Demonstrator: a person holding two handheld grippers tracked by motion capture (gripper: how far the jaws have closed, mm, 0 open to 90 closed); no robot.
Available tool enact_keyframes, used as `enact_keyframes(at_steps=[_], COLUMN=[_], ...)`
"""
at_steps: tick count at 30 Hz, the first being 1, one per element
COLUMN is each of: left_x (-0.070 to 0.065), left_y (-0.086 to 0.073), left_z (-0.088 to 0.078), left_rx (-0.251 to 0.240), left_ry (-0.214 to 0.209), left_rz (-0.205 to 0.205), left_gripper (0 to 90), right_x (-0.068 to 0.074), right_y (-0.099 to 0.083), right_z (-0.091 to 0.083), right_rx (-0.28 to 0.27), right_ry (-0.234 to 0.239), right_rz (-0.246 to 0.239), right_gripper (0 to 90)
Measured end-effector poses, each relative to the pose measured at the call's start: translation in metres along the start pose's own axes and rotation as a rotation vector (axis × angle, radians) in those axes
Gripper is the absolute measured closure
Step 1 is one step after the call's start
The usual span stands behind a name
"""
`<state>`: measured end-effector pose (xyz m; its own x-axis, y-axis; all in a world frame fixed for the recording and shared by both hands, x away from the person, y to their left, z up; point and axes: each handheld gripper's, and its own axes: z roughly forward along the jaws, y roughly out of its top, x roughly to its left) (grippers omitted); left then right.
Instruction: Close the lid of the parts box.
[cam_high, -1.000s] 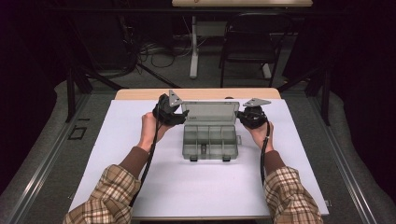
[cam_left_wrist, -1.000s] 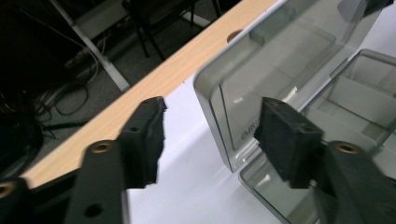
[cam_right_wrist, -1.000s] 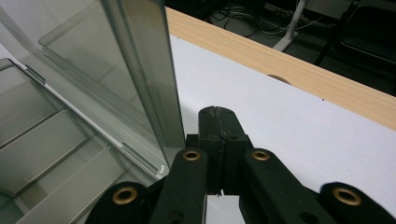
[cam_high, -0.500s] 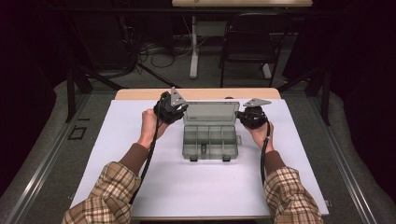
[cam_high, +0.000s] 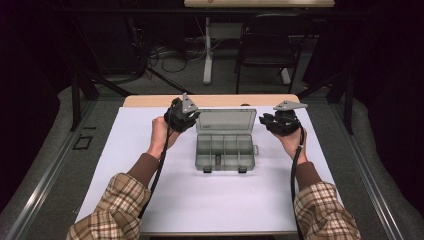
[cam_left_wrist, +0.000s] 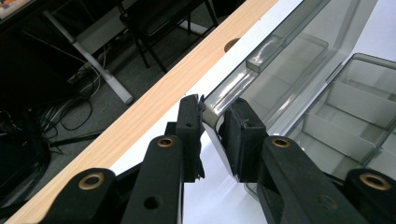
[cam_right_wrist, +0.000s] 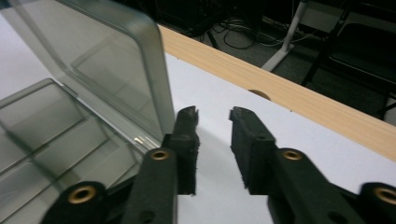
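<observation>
The left gripper (cam_left_wrist: 212, 123) has its two black jaws closed on the upper corner of the clear lid (cam_left_wrist: 299, 60), the pads pressing the lid's rounded edge from both sides; the jaws have just been closing onto it. In the high view the left gripper (cam_high: 192, 120) sits at the left end of the raised lid (cam_high: 226, 121), held by the person's left hand (cam_high: 161, 135).

The right gripper (cam_right_wrist: 212, 119) stands with its jaws parted and nothing between them, only the white table cover (cam_right_wrist: 224, 196) showing through the gap; the jaws have just been opening. Its left jaw is just beside the lid's (cam_right_wrist: 107, 60) near edge, and whether it touches cannot be told. In the high view the right gripper (cam_high: 265, 122) hangs just off the right end of the lid, borne by the right hand (cam_high: 292, 142).

The lid belongs to a smoky transparent compartment box (cam_high: 225, 152), which lies open near the middle of the white cover, toward its far side. The lid stands tilted up and back from the tray, whose dividers split it into several cells. A small dark item (cam_high: 218, 160) lies in one front cell. Beyond the white cover runs the wooden table edge (cam_high: 150, 101), and behind it a chair (cam_high: 265, 45) stands among floor cables (cam_high: 165, 52).
</observation>
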<state>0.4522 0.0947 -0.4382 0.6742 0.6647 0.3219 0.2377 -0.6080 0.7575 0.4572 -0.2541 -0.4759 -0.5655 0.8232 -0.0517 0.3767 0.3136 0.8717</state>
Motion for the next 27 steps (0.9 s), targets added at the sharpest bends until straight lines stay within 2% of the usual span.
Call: enact_keyframes(at_steps=[5, 10, 17, 20, 27], left_x=[0.001, 0.001, 0.004, 0.003, 0.003], left_y=[0.000, 0.000, -0.002, -0.001, -0.002], left_z=[0.000, 0.000, 0.000, 0.000, -0.002], left_rx=[0.000, 0.004, -0.004, -0.004, 0.000], left_ry=[-0.005, -0.008, -0.038, -0.040, -0.053], left_rz=[-0.009, -0.007, -0.027, -0.023, -0.028], left_gripper=[76.7, 76.8, 76.8, 76.8, 77.1], right_x=[0.006, 0.021, 0.032, 0.029, 0.031], right_y=[0.013, 0.028, 0.040, 0.038, 0.036], right_z=[-0.014, -0.013, -0.003, -0.004, -0.005], right_rx=[-0.024, -0.017, 0.000, -0.002, 0.004], right_ry=[0.045, 0.058, 0.005, 0.014, 0.003], right_rz=[-0.026, -0.074, -0.103, -0.087, -0.086], right_gripper=[62.3, 62.1, 70.6, 72.5, 77.0])
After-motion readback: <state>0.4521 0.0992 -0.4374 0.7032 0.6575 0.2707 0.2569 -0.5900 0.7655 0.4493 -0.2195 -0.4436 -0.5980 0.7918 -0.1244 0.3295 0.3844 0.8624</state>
